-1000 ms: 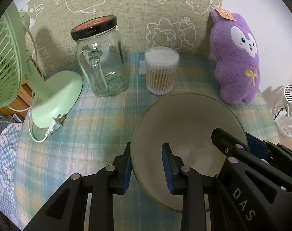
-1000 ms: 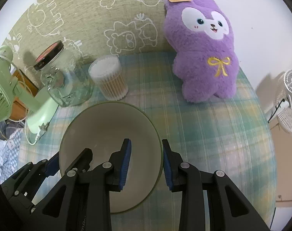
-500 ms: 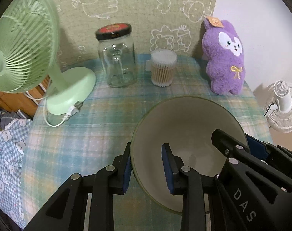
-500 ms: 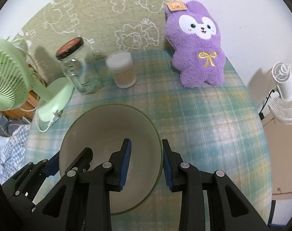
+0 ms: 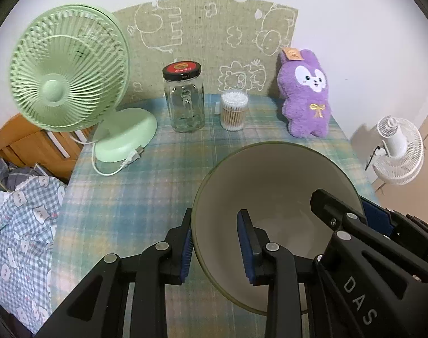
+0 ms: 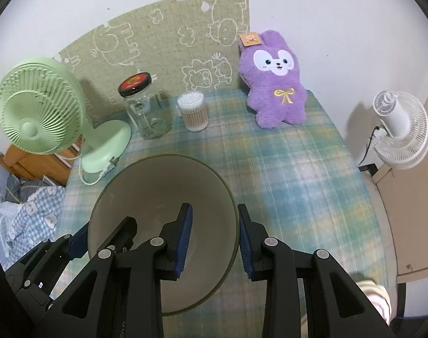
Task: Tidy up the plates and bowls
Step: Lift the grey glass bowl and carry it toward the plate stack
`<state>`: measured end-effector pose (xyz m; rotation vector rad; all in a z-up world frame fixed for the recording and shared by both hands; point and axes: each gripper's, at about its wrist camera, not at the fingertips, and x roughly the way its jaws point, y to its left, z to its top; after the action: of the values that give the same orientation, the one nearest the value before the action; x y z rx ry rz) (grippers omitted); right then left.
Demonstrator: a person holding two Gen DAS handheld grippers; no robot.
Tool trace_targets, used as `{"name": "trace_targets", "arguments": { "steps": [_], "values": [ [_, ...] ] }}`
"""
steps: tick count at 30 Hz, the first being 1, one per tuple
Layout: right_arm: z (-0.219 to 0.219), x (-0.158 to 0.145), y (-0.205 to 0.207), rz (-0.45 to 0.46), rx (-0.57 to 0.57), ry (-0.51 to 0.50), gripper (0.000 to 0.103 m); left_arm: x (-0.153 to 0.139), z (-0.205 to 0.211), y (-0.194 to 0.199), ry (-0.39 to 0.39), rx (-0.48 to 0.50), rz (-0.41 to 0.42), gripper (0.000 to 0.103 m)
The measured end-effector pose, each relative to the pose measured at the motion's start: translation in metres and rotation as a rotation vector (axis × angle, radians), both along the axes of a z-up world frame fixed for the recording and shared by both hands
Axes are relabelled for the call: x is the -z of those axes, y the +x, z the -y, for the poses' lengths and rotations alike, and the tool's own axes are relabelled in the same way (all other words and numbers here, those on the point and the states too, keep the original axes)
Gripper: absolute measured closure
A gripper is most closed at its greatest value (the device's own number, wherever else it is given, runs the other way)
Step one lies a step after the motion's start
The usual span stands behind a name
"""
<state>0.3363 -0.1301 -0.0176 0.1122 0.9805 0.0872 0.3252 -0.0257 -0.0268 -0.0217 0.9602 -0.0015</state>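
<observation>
the bowl's [image 5: 273,186] underside is hidden, and its near rim is cut off behind the gripper bodies in both views. the left gripper [image 5: 215,243] pinches the bowl's left rim between narrow jaws, one pad inside, one outside; the right gripper [image 6: 212,238] clamps the opposite rim likewise. the bowl hangs above the near half of the plaid-covered table [image 6: 293,169]. along the far edge stand a green fan [image 5: 70,67], a glass jar [image 5: 184,98], a tub of cotton swabs [image 5: 233,109] and a purple plush rabbit [image 5: 305,93].
</observation>
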Motion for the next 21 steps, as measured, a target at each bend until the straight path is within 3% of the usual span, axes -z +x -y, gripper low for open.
{"name": "trace_targets", "arguments": {
  "steps": [11,21],
  "values": [
    [0.000,-0.018,-0.074,0.014,0.030,0.004,0.068,-0.018,-0.002,-0.068,0.003,0.032,0.019,0.075],
    [-0.001,-0.008,-0.127,-0.004,0.064,-0.013,0.068,-0.010,-0.006,-0.111,-0.001,0.082,-0.003,0.075]
  ]
}}
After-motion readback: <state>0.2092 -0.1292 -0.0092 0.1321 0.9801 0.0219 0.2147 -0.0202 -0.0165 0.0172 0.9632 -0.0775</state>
